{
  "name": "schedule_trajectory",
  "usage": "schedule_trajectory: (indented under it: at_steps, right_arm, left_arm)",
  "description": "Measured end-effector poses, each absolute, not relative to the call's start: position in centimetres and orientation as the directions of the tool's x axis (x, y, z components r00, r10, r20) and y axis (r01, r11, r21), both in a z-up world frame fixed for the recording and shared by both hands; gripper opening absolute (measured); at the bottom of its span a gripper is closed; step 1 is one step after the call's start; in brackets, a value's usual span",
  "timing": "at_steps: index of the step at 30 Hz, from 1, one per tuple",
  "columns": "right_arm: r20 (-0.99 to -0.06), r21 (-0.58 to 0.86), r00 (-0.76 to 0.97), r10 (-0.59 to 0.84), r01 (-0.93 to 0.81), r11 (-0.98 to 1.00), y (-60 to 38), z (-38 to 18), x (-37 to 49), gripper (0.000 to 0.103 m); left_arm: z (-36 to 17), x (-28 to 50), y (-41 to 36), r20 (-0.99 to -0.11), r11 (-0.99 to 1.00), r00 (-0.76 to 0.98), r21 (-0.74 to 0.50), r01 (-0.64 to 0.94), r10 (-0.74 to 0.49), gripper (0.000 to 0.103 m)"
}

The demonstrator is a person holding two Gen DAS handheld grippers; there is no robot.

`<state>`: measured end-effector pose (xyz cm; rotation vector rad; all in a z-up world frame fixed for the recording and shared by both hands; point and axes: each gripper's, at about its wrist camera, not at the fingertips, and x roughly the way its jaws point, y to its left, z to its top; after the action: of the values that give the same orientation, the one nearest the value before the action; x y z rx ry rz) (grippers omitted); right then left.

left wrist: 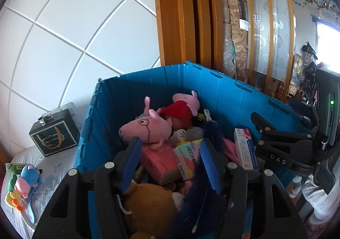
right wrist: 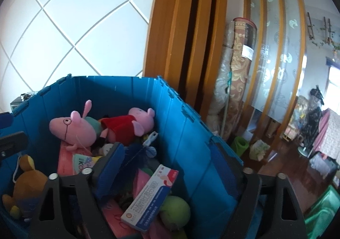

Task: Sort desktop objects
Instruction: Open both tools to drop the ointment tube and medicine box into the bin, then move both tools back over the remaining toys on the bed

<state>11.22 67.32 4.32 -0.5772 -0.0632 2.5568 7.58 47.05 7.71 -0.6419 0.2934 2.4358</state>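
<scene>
Lying in the blue crate [right wrist: 180, 124], the white medicine box [right wrist: 150, 194] rests tilted beside a green ball [right wrist: 175, 211], between the widely spread jaws of the right hand-held gripper [right wrist: 170, 175], untouched. The left hand-held gripper [left wrist: 170, 166], angled downward, stands half-open with a dark blue feather wand [left wrist: 191, 192] crossing its gap; contact unclear.

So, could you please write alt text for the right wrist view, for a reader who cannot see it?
The open right gripper hovers over a blue crate crammed with two pink pig plush toys, a white medicine box, a green ball and a brown plush. Wooden door frames and rolled carpets stand behind.
</scene>
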Motion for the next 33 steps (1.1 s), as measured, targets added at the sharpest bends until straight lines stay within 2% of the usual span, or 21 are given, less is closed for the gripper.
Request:
schedule_trajectory:
  at_steps: [1,3,4,5,7,11,17,22,28,33]
  right_arm:
    - [-0.379,-0.155,-0.777,0.502,-0.481,-0.863,67.1,4.4,11.4,0.103]
    - [-0.386,-0.167,-0.774,0.502,-0.477,-0.863,66.7,4.2,11.4,0.103]
    - [-0.393,-0.177,-0.769,0.503,-0.474,-0.863,66.4,4.0,11.4,0.103]
    - [-0.397,-0.181,-0.768,0.503,-0.472,-0.863,66.2,4.0,11.4,0.103]
    - [-0.406,-0.162,-0.781,0.475,-0.450,-0.878,65.9,3.8,11.5,0.103]
    - [-0.443,-0.082,-0.808,0.389,-0.395,-0.915,64.8,4.0,11.8,0.103]
    - [-0.324,-0.092,-0.896,0.302,-0.288,-0.953,58.4,7.6,12.3,0.103]
    - [-0.296,-0.050,-0.944,0.146,-0.137,-0.989,51.6,9.5,10.5,0.103]
    - [-0.287,-0.074,-0.958,0.018,0.004,-0.997,40.2,10.9,6.9,0.103]
    - [-0.345,-0.058,-0.933,-0.105,0.132,-0.989,30.1,9.5,2.1,0.103]
  left_arm:
    - [7.9,7.8,46.5,-0.502,-0.803,-0.712,0.057,-0.594,0.491,0.057]
    - [8.4,8.1,45.5,-0.489,-0.816,-0.729,0.057,-0.575,0.479,0.057]
    - [8.5,8.3,44.8,-0.482,-0.826,-0.740,0.060,-0.561,0.469,0.061]
    - [8.7,8.4,44.2,-0.474,-0.836,-0.753,0.063,-0.545,0.456,0.072]
    - [9.0,8.7,42.6,-0.449,-0.857,-0.782,0.066,-0.511,0.432,0.080]
    - [9.5,8.6,39.2,-0.423,-0.887,-0.816,0.055,-0.458,0.394,0.080]
    - [9.0,6.6,31.5,-0.414,-0.946,-0.865,0.025,-0.322,0.283,0.081]
    - [7.5,3.4,22.1,-0.437,-0.980,-0.879,-0.029,-0.197,0.190,0.081]
    - [4.9,-1.1,9.3,-0.494,-0.996,-0.865,-0.068,-0.062,0.087,0.081]
    - [1.9,-4.6,0.4,-0.558,-0.996,-0.830,-0.082,0.034,0.017,0.081]
